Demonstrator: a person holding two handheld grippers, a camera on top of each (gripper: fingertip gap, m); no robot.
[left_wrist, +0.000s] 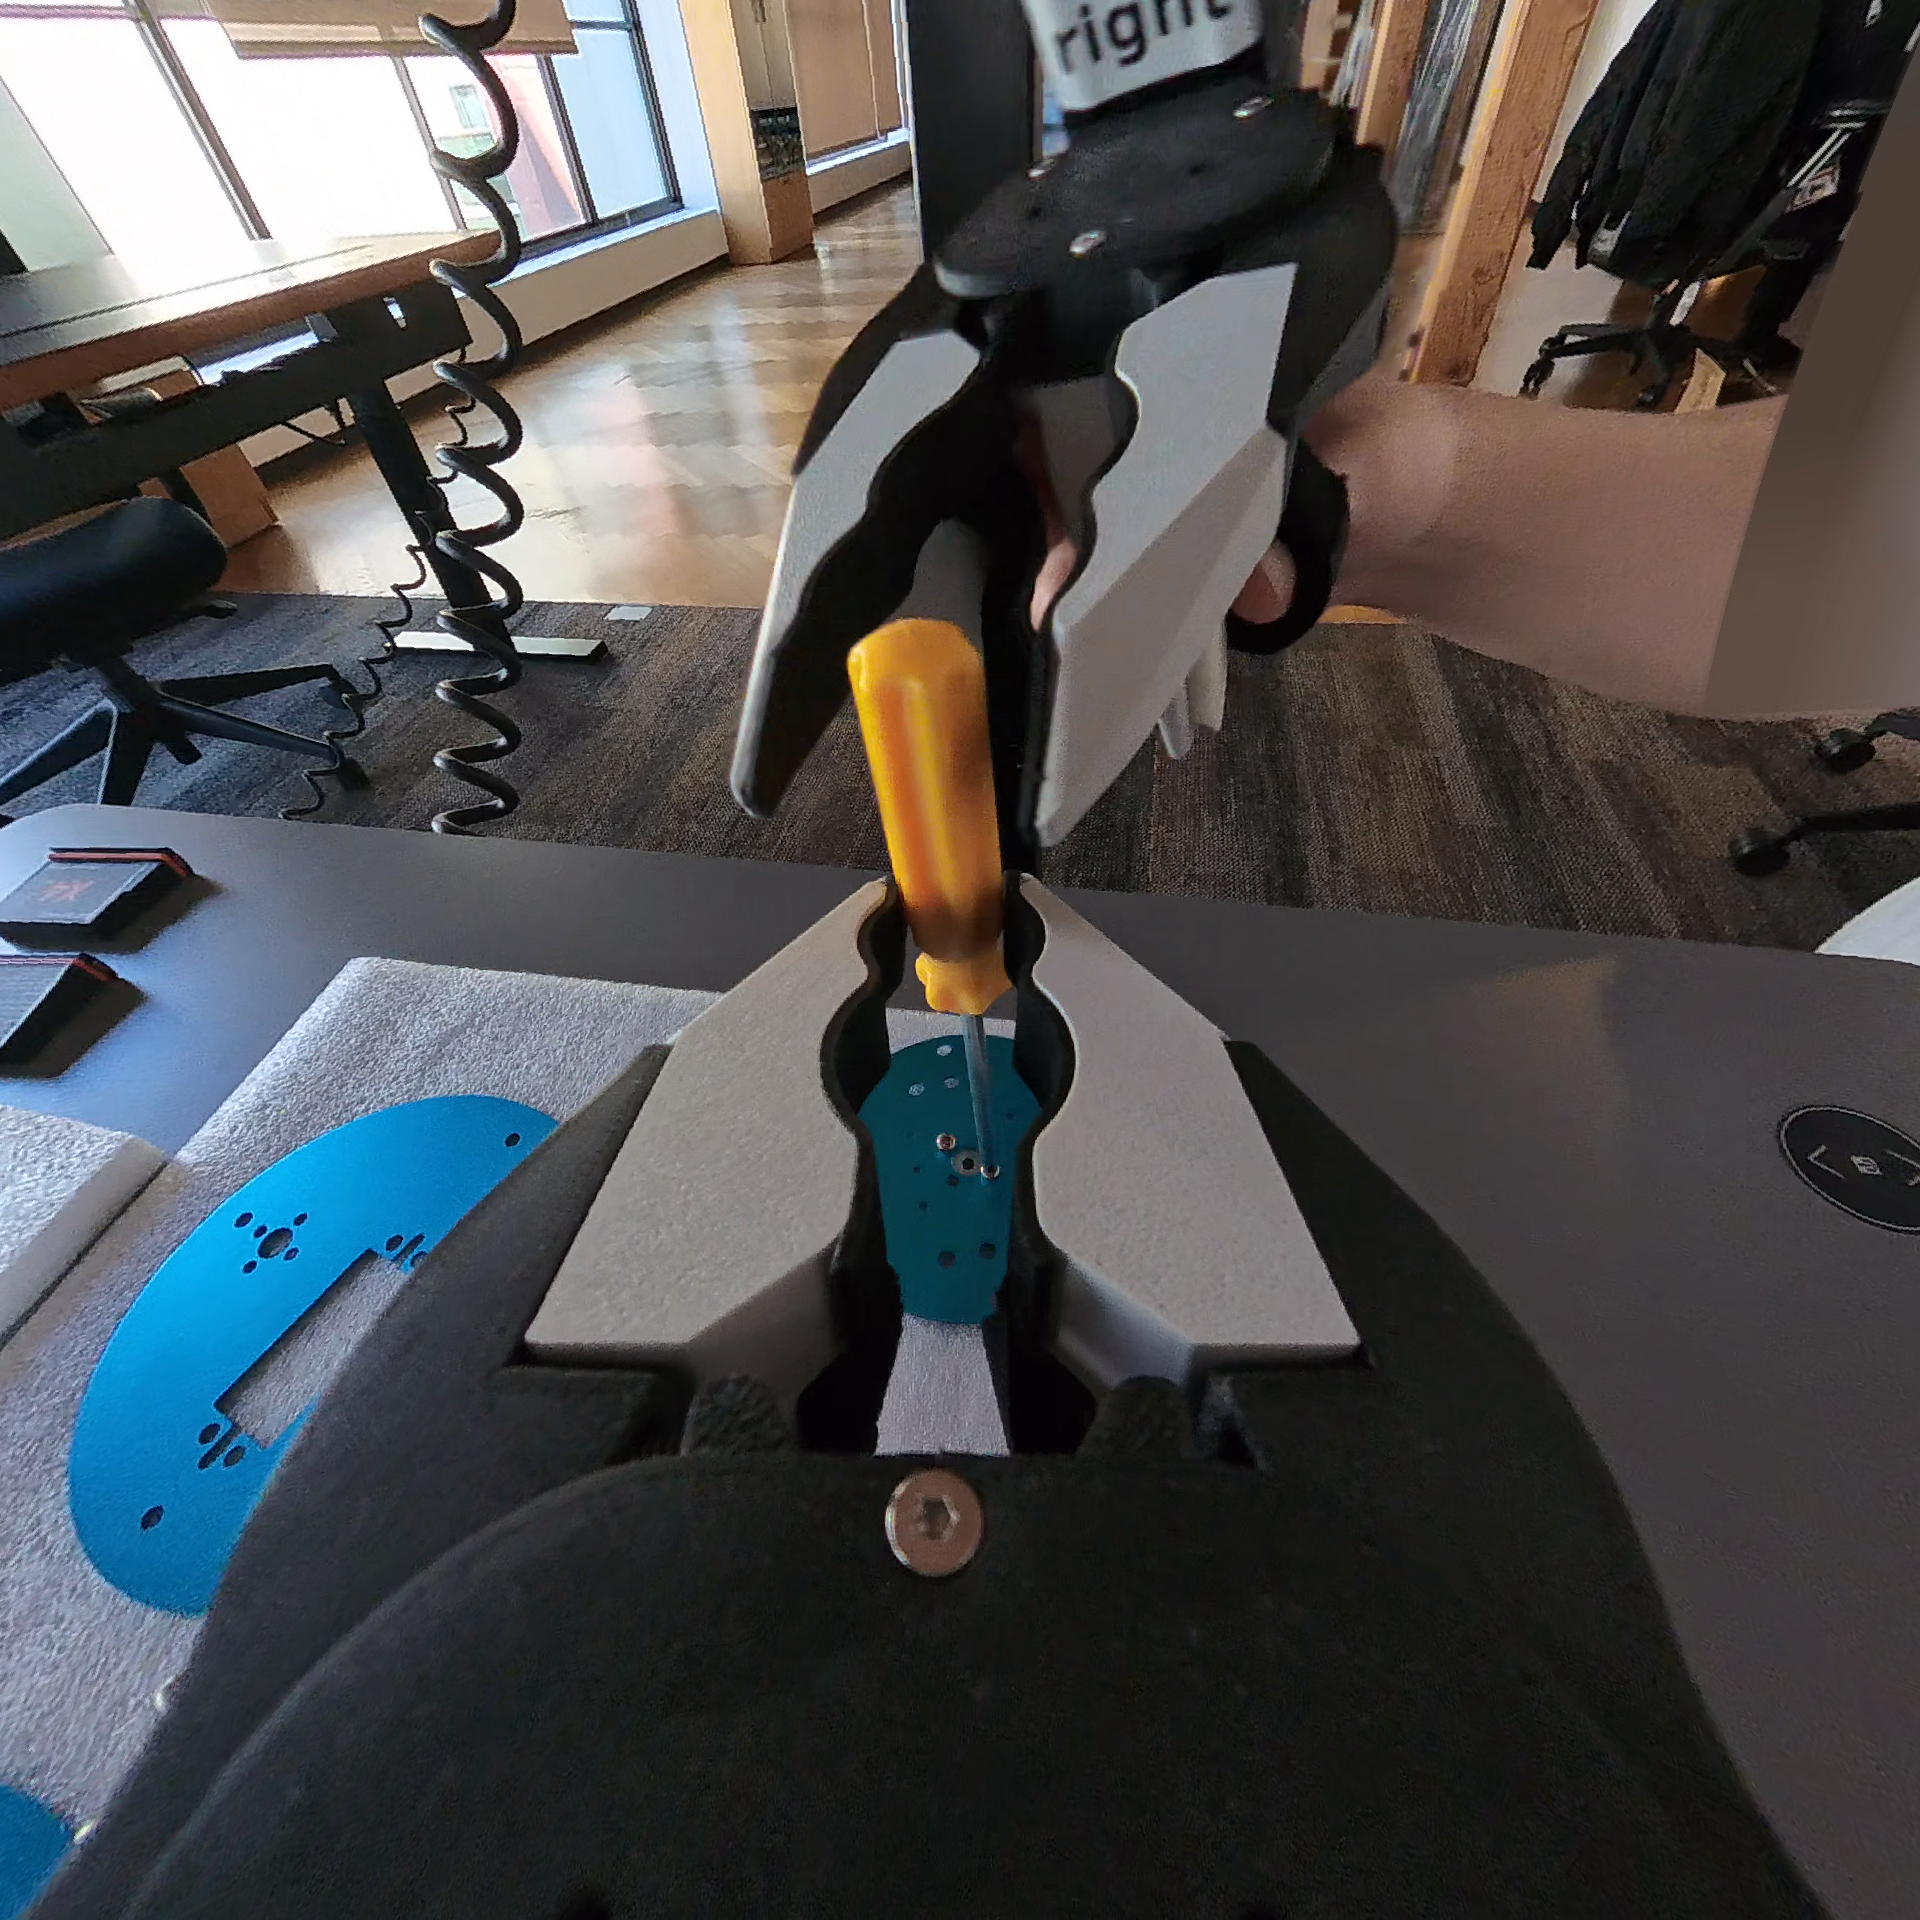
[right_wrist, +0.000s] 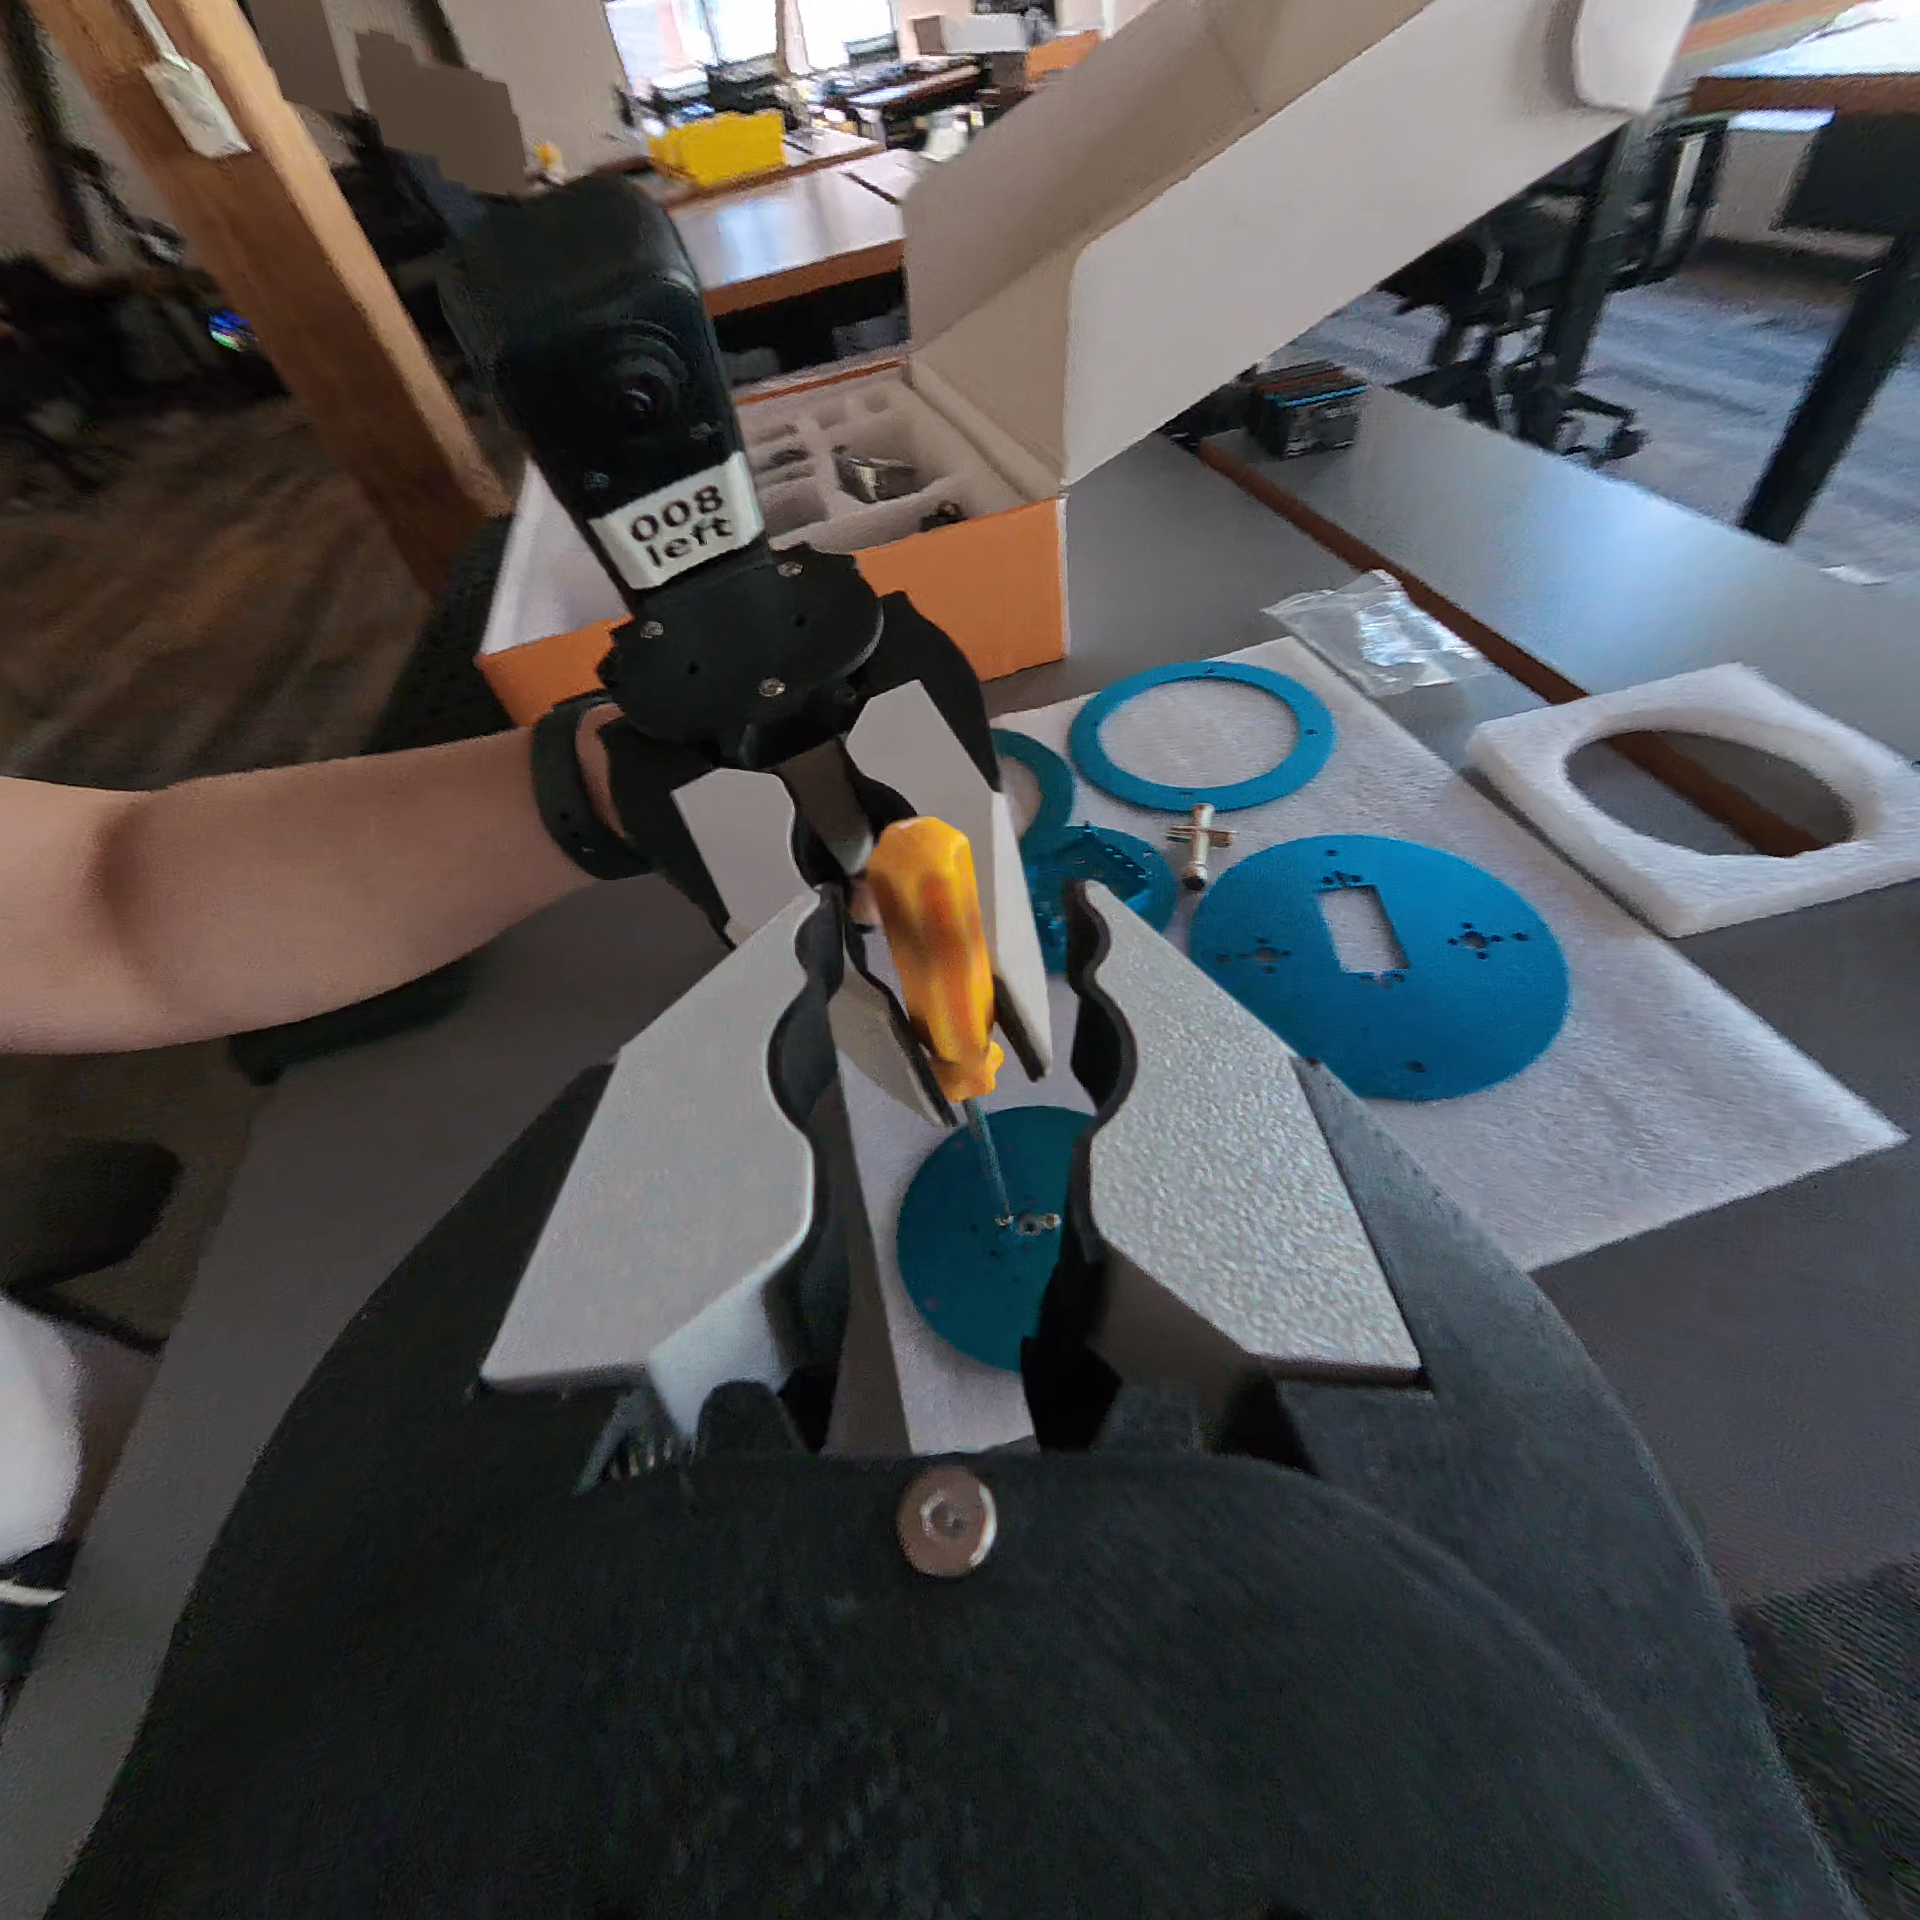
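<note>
Table (right_wrist: 1558, 540) with foam sheet (right_wrist: 1558, 1143), open box (right_wrist: 966, 592), blue plate (right_wrist: 1382, 966), small blue disc (right_wrist: 966, 1278) under both grippers, left gripper (left_wrist: 951, 894) clamped on screwdriver (left_wrist: 930, 790), tip on disc screw, right gripper (right_wrist: 951, 904) parted around handle, contact unclear

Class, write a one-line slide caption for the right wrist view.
Left gripper holds yellow-handled screwdriver upright, tip on small blue disc.

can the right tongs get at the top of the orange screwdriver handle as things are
Likely yes: the right tongs stand open around the top of the screwdriver; the left tongs clamp it lower down, so nothing blocks them.
</note>
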